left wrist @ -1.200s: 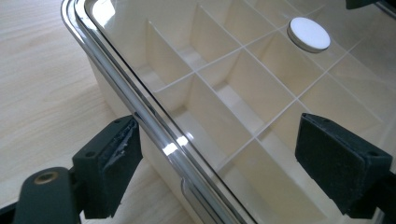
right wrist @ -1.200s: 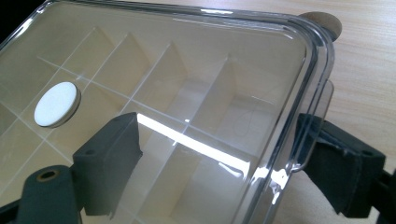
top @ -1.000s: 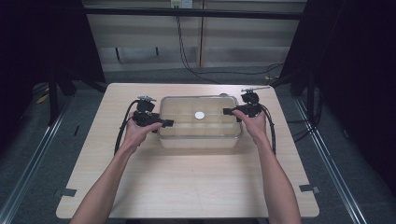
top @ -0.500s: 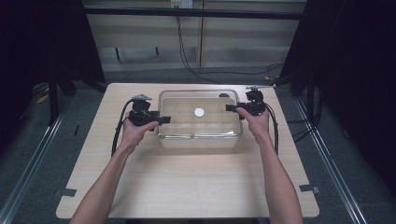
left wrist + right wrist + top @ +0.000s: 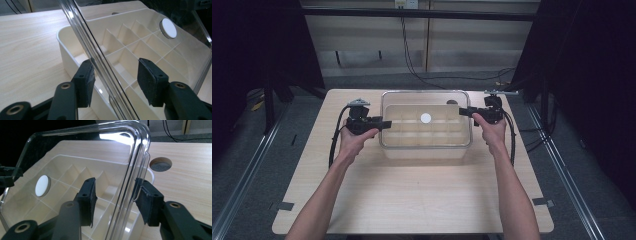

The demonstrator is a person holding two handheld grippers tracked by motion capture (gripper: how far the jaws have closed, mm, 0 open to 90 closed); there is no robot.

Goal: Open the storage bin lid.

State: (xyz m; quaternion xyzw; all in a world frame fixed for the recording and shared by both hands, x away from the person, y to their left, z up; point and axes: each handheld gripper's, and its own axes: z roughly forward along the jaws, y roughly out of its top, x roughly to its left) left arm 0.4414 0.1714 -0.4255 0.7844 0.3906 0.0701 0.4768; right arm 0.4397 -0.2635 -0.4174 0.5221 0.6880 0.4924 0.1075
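I see the clear lid (image 5: 426,119) raised over the divided box (image 5: 427,150); left gripper (image 5: 384,123) at 9 and right gripper (image 5: 463,112) at 3 have just been closing, each straddling a lid edge. Left's pads aren't pressing it; right's I can't tell. Table hole (image 5: 160,164) sits beyond.

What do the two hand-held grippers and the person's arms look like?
Both grippers, left gripper and right gripper, are black, each trailing a black cable. The fingers are flat, with dark textured pads, screw holes and brass-coloured pivot rivets. The left carries a grey plate on top. The forearms are bare, sleeveless.
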